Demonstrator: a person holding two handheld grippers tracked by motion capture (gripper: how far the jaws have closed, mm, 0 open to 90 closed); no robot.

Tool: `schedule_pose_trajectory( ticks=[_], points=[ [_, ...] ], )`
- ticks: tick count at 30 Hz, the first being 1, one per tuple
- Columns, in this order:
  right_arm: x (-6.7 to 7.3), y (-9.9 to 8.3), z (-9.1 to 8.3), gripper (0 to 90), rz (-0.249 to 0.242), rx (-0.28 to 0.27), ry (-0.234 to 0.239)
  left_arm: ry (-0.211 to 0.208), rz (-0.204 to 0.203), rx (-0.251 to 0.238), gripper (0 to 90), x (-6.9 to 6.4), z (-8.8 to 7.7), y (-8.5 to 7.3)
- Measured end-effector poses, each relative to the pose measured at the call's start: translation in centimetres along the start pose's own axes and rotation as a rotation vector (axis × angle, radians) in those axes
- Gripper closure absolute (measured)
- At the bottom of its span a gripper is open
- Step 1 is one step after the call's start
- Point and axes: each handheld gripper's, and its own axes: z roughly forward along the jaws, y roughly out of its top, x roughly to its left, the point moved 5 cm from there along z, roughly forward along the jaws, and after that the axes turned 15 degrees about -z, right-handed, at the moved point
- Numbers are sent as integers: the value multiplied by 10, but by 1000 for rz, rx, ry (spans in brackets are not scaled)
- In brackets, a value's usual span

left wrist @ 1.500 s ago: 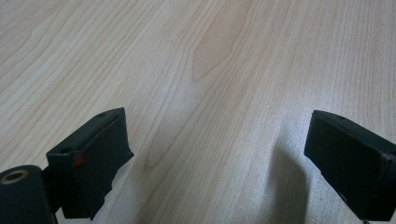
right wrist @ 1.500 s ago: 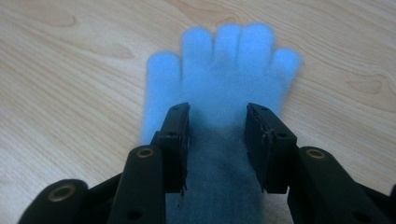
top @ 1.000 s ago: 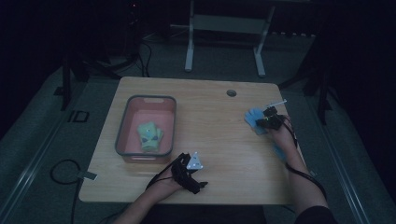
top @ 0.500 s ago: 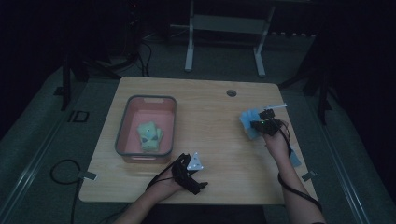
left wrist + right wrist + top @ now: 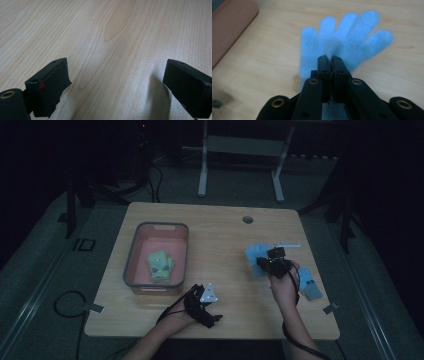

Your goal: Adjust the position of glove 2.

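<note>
Table (image 5: 225, 232): wooden, dimly lit, so depth is hard to judge from the high view.
Bin (image 5: 131, 265): pink, on the left side of the table, a green glove (image 5: 160, 265) inside.
Blue glove (image 5: 352, 35): pinched at the palm by the right gripper (image 5: 331, 61), jaws pressed together; the thin hold may slip if swung toward the bin.
Second blue glove (image 5: 307, 285): near the right edge, could get knocked off.
Left gripper (image 5: 116, 82): jaws spread, empty, low over bare wood.
</note>
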Motion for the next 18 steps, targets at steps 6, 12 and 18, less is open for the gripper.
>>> schedule_pose_trajectory(
  ticks=[6,12,18],
  points=[
    [29,-14,7,870,39,3,34,-1,12,-1,71,0,1,-1],
    [50,-24,23,869,50,41,58,-7,6,-1,71,-2,0,-1],
    [55,-28,39,863,95,26,25,-6,10,-12,70,-2,-2,-1]
  ],
)
